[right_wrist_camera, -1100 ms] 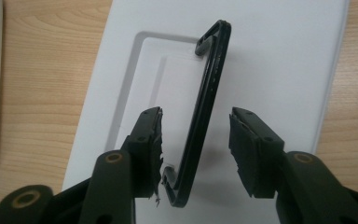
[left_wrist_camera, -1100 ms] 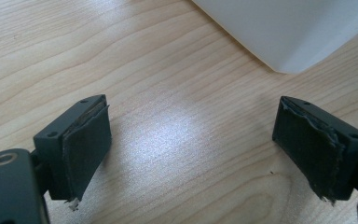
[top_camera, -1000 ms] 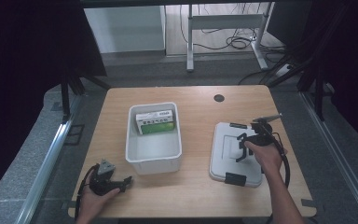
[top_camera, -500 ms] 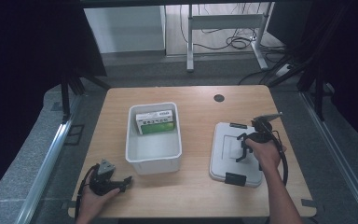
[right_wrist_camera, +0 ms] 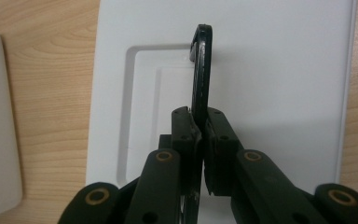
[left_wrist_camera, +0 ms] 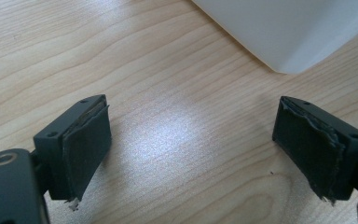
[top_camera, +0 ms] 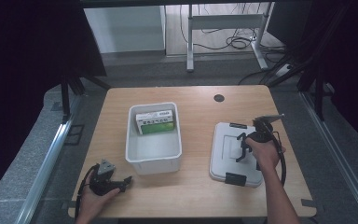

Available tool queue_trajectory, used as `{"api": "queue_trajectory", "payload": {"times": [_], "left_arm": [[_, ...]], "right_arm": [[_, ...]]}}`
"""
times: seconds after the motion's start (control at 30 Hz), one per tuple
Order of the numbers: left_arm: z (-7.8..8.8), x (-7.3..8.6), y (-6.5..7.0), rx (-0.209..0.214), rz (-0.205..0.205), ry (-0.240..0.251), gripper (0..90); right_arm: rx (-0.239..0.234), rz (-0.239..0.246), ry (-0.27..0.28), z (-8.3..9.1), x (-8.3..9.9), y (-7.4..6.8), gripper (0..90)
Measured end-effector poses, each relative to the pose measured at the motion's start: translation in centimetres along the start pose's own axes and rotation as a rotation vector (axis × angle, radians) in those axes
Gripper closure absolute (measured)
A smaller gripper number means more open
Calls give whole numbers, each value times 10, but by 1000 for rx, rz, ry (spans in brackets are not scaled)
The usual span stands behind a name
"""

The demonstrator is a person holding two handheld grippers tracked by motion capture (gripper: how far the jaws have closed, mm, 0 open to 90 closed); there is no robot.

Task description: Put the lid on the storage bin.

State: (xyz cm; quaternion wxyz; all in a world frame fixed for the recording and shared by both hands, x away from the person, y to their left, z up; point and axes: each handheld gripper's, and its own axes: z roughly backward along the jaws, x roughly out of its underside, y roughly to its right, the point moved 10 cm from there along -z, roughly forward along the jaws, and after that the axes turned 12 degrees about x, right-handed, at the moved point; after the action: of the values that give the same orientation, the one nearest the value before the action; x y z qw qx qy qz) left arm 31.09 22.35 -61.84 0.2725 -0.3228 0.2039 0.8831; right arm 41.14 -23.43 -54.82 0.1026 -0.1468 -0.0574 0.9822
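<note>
At the desk's near left corner we rest our left gripper [top_camera: 106,179], jaws apart over bare wood. Our right gripper [right_wrist_camera: 200,140] has just been closing and now clamps the lid's black handle [right_wrist_camera: 200,70]. The lid [top_camera: 223,154] lies flat near the right edge. Farther back, mid-desk, the bin [top_camera: 153,161] holds a green box [top_camera: 154,122].
</note>
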Motion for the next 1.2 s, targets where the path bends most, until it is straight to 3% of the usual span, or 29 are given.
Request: {"api": "queue_trajectory", "payload": {"times": [0.57, 0.77, 1.2], "left_arm": [[0, 0, 0, 0, 0, 0, 114], [0, 0, 0, 1, 0, -1, 114], [0, 0, 0, 1, 0, 0, 114]], "right_arm": [[-20, -54, -3, 4, 1, 2, 853], [-19, -36, 9, 11, 0, 5, 854], [-46, -1, 47, 35, -2, -2, 853]]}}
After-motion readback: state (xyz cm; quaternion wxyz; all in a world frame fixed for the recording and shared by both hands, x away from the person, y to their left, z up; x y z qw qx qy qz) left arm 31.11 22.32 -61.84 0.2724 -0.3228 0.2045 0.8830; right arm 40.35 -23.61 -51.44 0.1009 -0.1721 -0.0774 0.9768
